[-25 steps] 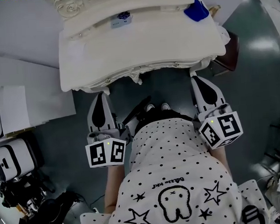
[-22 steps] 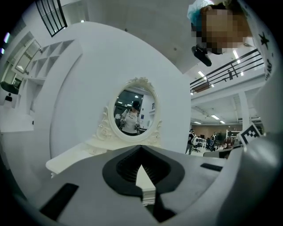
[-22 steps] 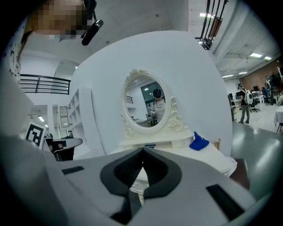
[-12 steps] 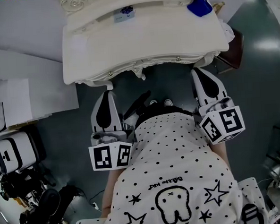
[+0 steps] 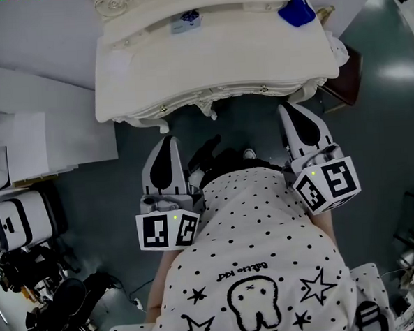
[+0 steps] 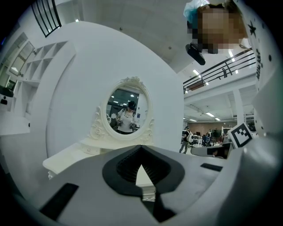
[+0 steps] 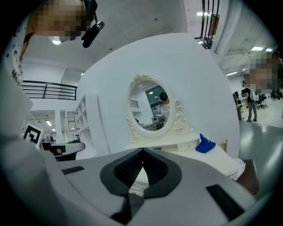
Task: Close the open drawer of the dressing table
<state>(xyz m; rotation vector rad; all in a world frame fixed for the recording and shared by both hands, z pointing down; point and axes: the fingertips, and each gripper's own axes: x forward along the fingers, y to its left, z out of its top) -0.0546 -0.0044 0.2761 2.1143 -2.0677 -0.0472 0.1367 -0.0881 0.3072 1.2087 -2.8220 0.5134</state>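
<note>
The cream dressing table (image 5: 214,56) fills the top of the head view. Its drawer front (image 5: 210,100) with small knobs runs along the near edge; from above I cannot tell how far it stands out. My left gripper (image 5: 167,139) is shut and empty, a short gap below the left part of that front. My right gripper (image 5: 286,107) is also shut and empty, its tips right under the front's right end; contact cannot be told. In the left gripper view the left gripper (image 6: 141,146) points at the oval mirror (image 6: 128,110). In the right gripper view the right gripper (image 7: 142,150) points the same way.
A blue object (image 5: 295,12) and a small box (image 5: 183,21) lie on the table top. A brown stool (image 5: 345,79) stands by the table's right corner. White panels (image 5: 45,143) and dark equipment (image 5: 18,222) sit at the left. The person's feet are under the table front.
The left gripper has drifted a little to the right in the head view, and the gap to the table front has grown slightly. The right gripper stays by the front's right end.
</note>
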